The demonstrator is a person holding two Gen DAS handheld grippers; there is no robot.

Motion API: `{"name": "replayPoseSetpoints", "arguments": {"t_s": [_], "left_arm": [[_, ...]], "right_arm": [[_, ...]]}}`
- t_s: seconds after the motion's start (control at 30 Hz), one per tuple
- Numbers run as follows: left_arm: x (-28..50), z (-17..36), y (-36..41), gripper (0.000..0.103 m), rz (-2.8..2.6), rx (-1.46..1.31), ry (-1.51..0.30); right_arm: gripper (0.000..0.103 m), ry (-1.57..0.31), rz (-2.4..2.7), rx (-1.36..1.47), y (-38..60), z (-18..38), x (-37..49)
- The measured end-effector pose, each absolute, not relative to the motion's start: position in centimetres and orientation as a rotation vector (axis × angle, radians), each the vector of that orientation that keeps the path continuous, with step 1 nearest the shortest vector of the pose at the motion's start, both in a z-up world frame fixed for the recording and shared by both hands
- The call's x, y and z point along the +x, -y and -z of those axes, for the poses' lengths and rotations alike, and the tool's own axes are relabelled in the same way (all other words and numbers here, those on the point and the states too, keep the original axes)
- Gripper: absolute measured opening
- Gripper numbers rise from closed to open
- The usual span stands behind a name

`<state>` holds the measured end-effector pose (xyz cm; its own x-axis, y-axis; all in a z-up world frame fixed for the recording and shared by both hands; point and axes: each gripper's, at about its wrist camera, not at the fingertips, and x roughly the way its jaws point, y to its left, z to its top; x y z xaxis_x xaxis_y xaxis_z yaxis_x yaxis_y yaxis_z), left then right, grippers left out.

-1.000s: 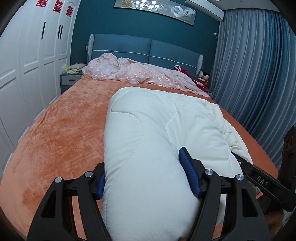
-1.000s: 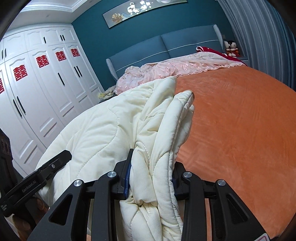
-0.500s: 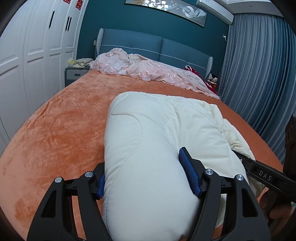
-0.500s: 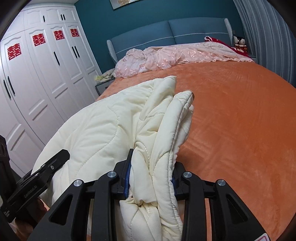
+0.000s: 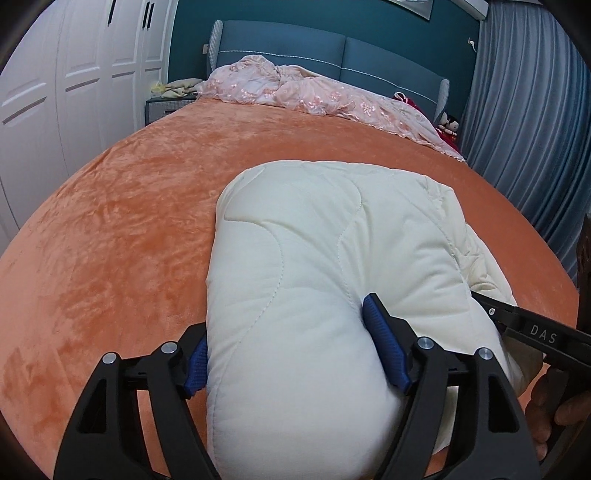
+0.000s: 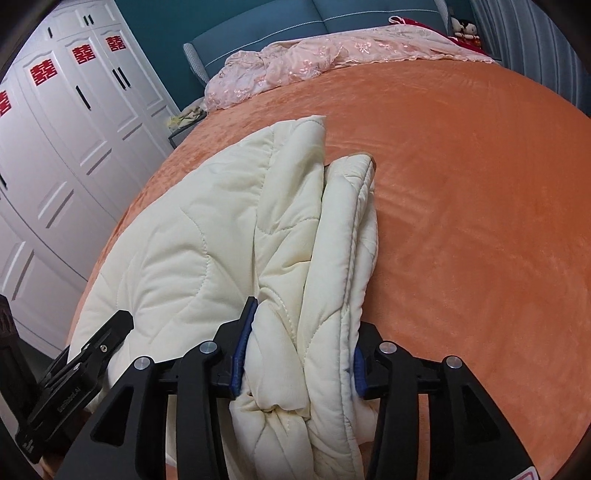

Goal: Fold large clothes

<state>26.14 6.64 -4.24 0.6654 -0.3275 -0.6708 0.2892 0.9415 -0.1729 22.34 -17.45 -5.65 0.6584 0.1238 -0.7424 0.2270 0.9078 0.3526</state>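
A bedroom with a deep teal wall (image 5: 258,14) and a wide bed under an orange plush blanket (image 5: 147,206), backed by a blue padded headboard (image 5: 369,51). Tall white panelled wardrobes (image 6: 74,122) bearing red paper emblems line one side; grey-blue pleated curtains (image 5: 528,122) hang opposite.

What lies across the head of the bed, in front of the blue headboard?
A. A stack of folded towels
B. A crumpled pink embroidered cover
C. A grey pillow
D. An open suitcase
B: a crumpled pink embroidered cover stretches along the blue headboard, beyond the cream quilt.
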Motion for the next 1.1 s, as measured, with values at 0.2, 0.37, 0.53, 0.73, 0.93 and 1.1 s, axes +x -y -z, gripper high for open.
{"name": "replayPoseSetpoints", "arguments": {"t_s": [0.2, 0.37, 0.53, 0.73, 0.93, 1.1], "left_arm": [[25.4, 2.7, -6.4, 0.082, 0.221, 0.047, -0.852], [23.6, 0.7, -6.0, 0.085, 0.162, 0.100, -0.915], [22.5, -0.6, -5.9, 0.085, 0.126, 0.062, -0.981], [21.3, -0.9, -5.4, 0.085, 0.077, 0.064, -1.024], [21.6, 0.7, -5.4, 0.085, 0.044, 0.089, -1.062], [22.5, 2.3, -5.7, 0.089, 0.051, 0.055, -1.101]], "right_arm": [[0.054, -0.912, 0.050, 0.511, 18.2, 4.1, 21.0], [0.055, -0.906, 0.087, 0.452, 18.1, 1.0, 18.2], [0.034, -0.888, 0.051, 0.316, 16.3, -2.7, 15.4], [0.007, -0.946, -0.043, 0.156, 12.3, -2.8, 14.4], [0.001, -1.040, -0.006, 0.109, 11.2, 0.4, 16.5], [0.000, -1.076, 0.030, 0.133, 12.3, 2.5, 18.6]]}}
